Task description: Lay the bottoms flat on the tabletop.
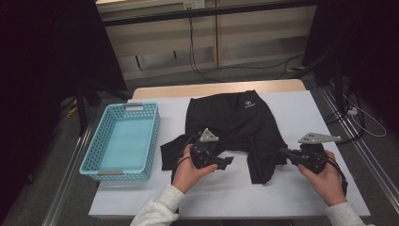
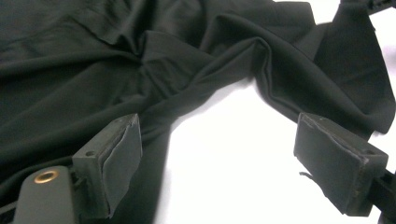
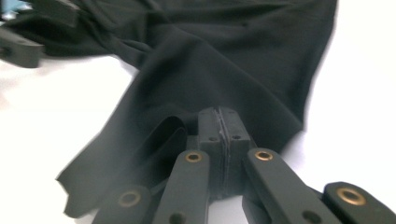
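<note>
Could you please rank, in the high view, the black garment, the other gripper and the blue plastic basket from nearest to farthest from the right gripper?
1. Black fabric garment: at its jaws.
2. Left gripper: across the garment's lower part.
3. Light blue perforated plastic basket: table's far left.

A: The black garment (image 1: 235, 125) is soft matt cloth, creased; the basket (image 1: 94, 157) is glossy turquoise plastic mesh.
B: White bench (image 1: 291, 197) cover looks smooth and matt; jaws carry matt rubbery pads (image 2: 123, 158)

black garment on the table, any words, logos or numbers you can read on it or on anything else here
Black garment: a small white round mark near its far edge, too small and blurred to read.
Blue basket: pale tabs on its near and far rims, no legible text.
Nothing else readable in any view.
</note>
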### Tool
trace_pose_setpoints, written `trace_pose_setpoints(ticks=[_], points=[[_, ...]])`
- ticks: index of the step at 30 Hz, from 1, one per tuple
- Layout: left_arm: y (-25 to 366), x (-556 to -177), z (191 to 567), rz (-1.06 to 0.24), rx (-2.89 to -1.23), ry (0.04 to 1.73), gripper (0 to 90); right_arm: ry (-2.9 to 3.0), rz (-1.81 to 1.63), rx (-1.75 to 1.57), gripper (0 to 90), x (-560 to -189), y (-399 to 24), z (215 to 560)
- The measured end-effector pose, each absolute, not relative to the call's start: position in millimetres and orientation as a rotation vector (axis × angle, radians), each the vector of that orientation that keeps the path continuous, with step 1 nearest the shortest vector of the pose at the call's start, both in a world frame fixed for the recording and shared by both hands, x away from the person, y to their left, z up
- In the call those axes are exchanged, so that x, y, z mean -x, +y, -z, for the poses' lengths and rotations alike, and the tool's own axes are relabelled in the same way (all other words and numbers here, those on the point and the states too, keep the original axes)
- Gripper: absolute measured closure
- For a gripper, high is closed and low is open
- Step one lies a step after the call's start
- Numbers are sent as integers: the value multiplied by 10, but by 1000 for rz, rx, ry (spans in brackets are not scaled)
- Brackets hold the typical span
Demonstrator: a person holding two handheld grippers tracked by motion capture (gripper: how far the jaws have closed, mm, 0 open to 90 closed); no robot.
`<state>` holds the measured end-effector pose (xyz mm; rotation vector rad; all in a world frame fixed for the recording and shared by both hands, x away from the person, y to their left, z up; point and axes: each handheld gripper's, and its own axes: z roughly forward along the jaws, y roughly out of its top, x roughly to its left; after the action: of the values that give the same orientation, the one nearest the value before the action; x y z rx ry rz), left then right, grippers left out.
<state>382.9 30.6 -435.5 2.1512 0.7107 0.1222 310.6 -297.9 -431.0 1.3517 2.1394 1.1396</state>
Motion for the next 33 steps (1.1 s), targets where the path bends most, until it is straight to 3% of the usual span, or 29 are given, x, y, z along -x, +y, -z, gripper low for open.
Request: trace_pose_setpoints(ticks=[5, 19, 30, 33], points=[[207, -3802, 4395, -105, -2161, 684, 158, 2136, -1127, -1376, 891, -3079, -3042, 4342], [-192, -3723, 4545, -54, -2218, 551, 300, 2136, -1111, -1375, 890, -2989, -3089, 4346], [-484, -3715, 4637, -89, -2228, 522, 307, 2142, -1110, -1379, 889, -2809, -3159, 4368], [-536, -3694, 4599, -45, -2249, 517, 445, 2148, -1099, -1379, 889, -2762, -3171, 4376]])
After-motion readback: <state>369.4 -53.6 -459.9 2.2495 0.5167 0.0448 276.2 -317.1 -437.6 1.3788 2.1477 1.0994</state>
